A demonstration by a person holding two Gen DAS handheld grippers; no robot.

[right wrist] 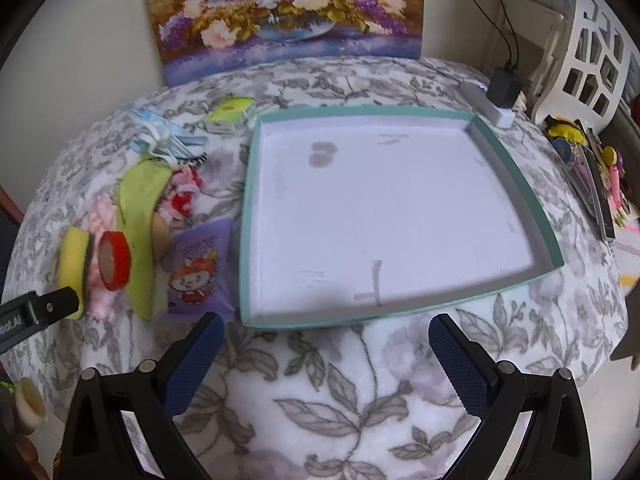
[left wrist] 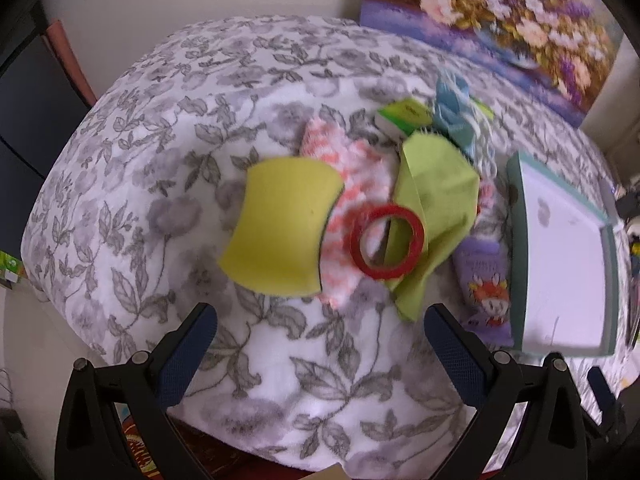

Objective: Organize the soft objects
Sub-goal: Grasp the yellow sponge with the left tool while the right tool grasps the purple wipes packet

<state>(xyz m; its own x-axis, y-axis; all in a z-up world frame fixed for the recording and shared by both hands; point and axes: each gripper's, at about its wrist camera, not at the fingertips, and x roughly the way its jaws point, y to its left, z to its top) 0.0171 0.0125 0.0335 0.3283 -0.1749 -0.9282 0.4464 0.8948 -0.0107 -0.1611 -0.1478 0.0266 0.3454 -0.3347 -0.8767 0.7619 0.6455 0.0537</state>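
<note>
Left gripper (left wrist: 320,336): jaws spread, holding nothing, lower frame.
Right gripper (right wrist: 324,344): jaws apart, empty.
Yellow sponge (left wrist: 280,226): centre-left, apparently overlapping the pink cloth (left wrist: 352,184).
Tray (right wrist: 516,184): centre frame, bare inside.

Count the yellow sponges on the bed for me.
1: the yellow rectangular foam sponge lies at the left end of the pile, overlapping the pink-and-white fuzzy cloth beside the red tape roll. Others may be hidden underneath.
</note>
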